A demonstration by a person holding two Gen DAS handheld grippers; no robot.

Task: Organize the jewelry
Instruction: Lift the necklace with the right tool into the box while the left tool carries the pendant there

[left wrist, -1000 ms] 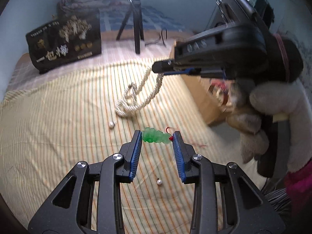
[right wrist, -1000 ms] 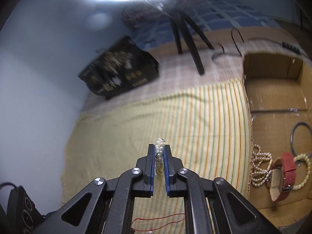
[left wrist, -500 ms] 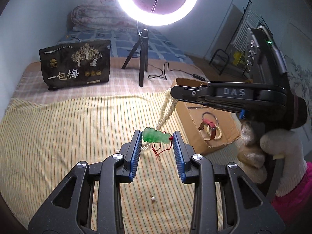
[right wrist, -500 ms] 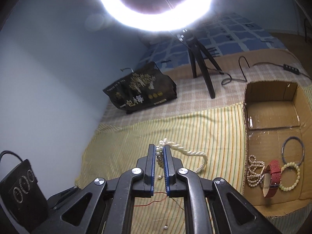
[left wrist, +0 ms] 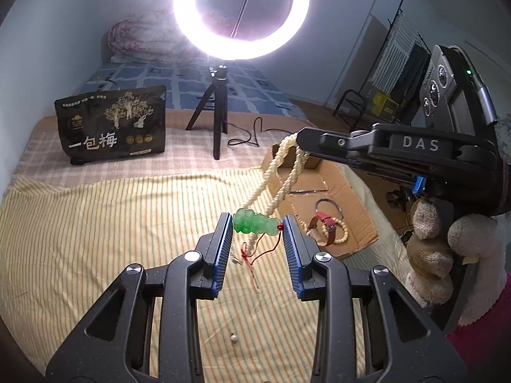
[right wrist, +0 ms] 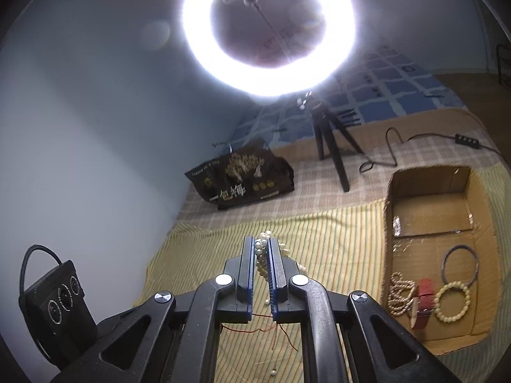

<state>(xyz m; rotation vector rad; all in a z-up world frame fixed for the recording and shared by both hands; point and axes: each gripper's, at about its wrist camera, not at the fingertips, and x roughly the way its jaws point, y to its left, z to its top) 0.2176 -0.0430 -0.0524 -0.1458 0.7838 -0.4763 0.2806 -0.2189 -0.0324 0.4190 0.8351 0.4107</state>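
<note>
My left gripper [left wrist: 257, 226] is shut on a green jade pendant [left wrist: 254, 222] with a red cord [left wrist: 252, 260] dangling below. My right gripper [right wrist: 262, 249] is shut on a twisted pearl necklace [right wrist: 262, 257]; in the left wrist view the necklace [left wrist: 278, 185] hangs from the right gripper [left wrist: 301, 137] down behind the pendant, above the striped cloth. A cardboard box [right wrist: 479, 328] at the right holds a pearl string [right wrist: 400, 296], a red watch [right wrist: 423, 300], a bead bracelet [right wrist: 452, 301] and a dark bangle [right wrist: 460, 263].
A striped yellow cloth [left wrist: 95, 239] covers the bed. Loose pearls lie on it [left wrist: 234, 338]. A black snack bag [left wrist: 111, 127] and a ring light on a tripod [left wrist: 220, 111] stand behind. A cable [right wrist: 392, 146] runs beside the box.
Both grippers have risen. The pearl necklace was lifted off the cloth and now hangs free; the pendant's red cord came up with the left gripper.
</note>
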